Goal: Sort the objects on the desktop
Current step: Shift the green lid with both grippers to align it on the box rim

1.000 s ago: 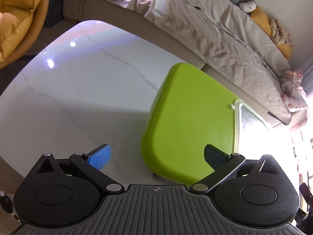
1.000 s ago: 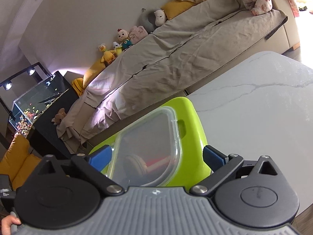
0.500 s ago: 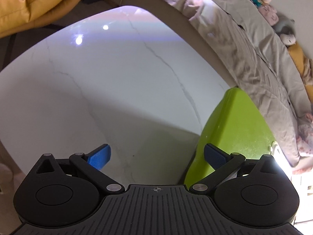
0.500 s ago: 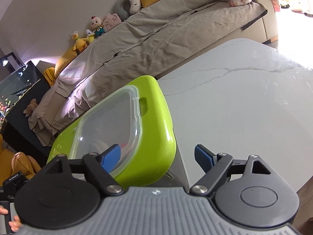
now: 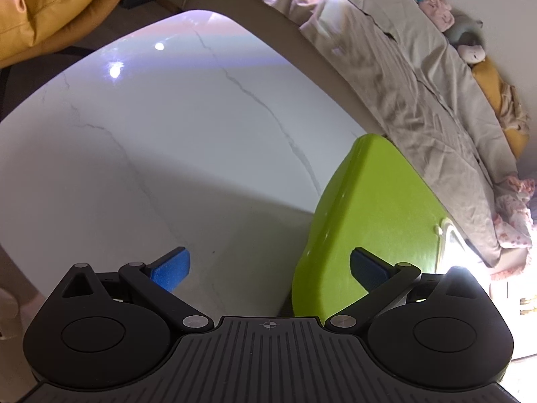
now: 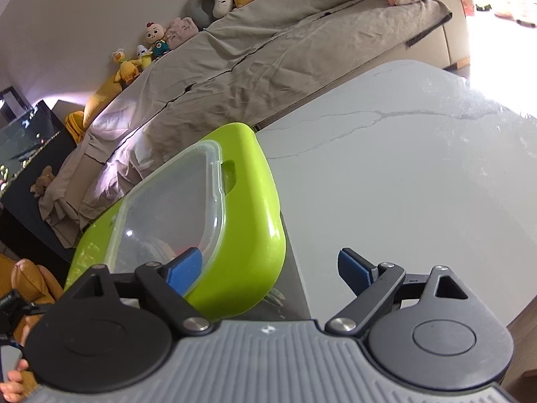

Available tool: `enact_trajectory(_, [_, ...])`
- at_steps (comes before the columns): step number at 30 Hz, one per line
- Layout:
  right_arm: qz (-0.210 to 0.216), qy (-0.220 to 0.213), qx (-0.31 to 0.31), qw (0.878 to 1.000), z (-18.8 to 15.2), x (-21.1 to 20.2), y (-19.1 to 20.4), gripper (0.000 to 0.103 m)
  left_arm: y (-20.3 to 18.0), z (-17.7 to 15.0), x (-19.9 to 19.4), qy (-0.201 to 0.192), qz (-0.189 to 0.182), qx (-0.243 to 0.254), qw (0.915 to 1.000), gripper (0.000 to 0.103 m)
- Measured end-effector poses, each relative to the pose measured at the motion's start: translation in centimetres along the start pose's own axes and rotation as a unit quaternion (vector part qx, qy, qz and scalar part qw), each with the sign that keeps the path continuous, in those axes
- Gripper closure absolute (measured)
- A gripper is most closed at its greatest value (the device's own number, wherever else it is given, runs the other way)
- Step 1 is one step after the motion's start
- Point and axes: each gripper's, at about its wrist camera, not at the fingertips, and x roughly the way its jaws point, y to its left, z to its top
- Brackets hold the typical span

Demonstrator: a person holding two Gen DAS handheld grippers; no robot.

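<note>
Now no readable writing anywhere; the green box (image 5: 365, 221) sits lower right on the marble table (image 5: 174, 154), swung back into view. Left gripper (image 5: 268, 267) and right gripper (image 6: 270, 265) gape wide, holding nothing.

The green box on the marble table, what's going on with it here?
A person holds a two-finger gripper in each hand on either side of the lime-green box, which sits on the white marble table. Its clear lid is on, with some items dimly visible inside. The left gripper and right gripper are both open, and neither grips anything. The box lies partly between the fingers of each.
</note>
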Motion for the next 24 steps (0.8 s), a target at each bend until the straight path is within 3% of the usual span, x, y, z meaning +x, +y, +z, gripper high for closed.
enact_trajectory(1, [0.024, 0.005, 0.014, 1.000, -0.1, -0.6, -0.1, 0.007, -0.2, -0.4, -0.2, 0.009, 0.001, 0.013, 0.9999, 0.000])
enact_trajectory(4, [0.027, 0.031, -0.018, 0.999, -0.9, -1.0, 1.1, 0.005, -1.2, -1.9, -0.6, 0.041, 0.009, 0.068, 0.9968, 0.000])
enact_trajectory(8, [0.023, 0.079, -0.083, 0.993, -2.3, -0.1, 3.5, 0.006, -3.7, -4.3, 1.0, 0.109, 0.006, 0.150, 0.9827, 0.000])
enact_trajectory(11, [0.007, 0.108, -0.114, 0.988, -2.7, 1.3, 5.0, 0.006, -4.7, -4.9, 3.4, 0.125, 0.052, 0.183, 0.9738, 0.000])
enact_trajectory(14, [-0.017, 0.104, -0.122, 0.987, -2.6, 2.2, 5.8, 0.009, -4.7, -4.1, 4.9, 0.127, 0.066, 0.168, 0.9752, 0.000])
enact_trajectory(18, [-0.010, 0.081, -0.089, 0.993, -1.4, 2.4, 5.6, 0.009, -4.5, -3.1, 5.4, 0.122, 0.070, 0.150, 0.9787, 0.000])
enact_trajectory(24, [-0.009, 0.085, -0.088, 0.992, -0.9, 2.3, 4.9, 0.009, -4.5, -4.0, 5.2, 0.141, 0.058, 0.167, 0.9741, 0.000])
